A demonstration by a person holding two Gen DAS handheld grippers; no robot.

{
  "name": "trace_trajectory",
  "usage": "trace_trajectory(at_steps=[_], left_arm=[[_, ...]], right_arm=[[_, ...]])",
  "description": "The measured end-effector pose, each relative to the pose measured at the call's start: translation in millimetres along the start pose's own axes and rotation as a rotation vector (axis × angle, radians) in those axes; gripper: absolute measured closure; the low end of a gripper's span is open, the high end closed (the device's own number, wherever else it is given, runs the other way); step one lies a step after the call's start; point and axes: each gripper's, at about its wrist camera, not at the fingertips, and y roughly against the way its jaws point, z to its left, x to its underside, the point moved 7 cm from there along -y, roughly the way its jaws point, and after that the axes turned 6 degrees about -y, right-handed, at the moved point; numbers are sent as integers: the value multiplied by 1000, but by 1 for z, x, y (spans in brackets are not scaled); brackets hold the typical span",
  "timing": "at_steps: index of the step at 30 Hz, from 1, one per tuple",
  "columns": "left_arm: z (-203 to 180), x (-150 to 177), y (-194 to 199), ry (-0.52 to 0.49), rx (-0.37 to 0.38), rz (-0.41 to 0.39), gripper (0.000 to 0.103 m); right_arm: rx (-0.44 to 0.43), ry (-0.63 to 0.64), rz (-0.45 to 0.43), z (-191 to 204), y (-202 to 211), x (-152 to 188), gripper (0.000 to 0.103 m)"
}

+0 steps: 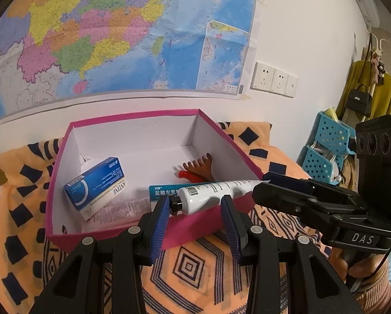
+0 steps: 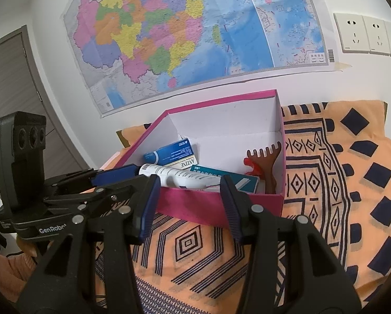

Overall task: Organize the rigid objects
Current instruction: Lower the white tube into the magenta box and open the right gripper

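White tube [image 1: 216,192] with a black cap lies slantwise over the near wall of the pink box [image 1: 132,116], a little right of centre in the left wrist view, its cap end low and toward the left, its flat crimped end up toward the right. Left gripper [image 1: 196,200] fills the bottom of that view with its jaws at a middling gap; the cap sits right beside the tip of the left-hand blue pad and the tube's body runs behind the other fingertip, yet I cannot tell whether either pad presses on it. Right gripper [image 2: 190,183] stands likewise part-open at the bottom of its own view, and seen from the side at the right edge of the left wrist view its tips meet the crimped end; whether it grips there cannot be told either. Inside the box, toward the left, a blue carton [image 1: 95,183] leans on a white carton [image 1: 109,201]; a teal carton [image 1: 164,191] lies under the tube, and a brown toothed scratcher [image 1: 199,166] with a red handle rests near the right wall. The box stands on an orange patterned cloth [image 1: 195,261]. A coloured map [image 1: 90,39] covers the wall across the top, with white sockets [image 1: 274,79] to its right.
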Motion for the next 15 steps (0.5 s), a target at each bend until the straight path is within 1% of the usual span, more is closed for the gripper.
trace_trajectory(at_steps=[9,15], left_arm=[[4,-3,-5,6,-7,6,63],[11,-4,-14,29,1,26,63]], right_arm=[[1,4,-3,-2,-5,-8,53],[-4,8,-3,-2,-13,-16,53]])
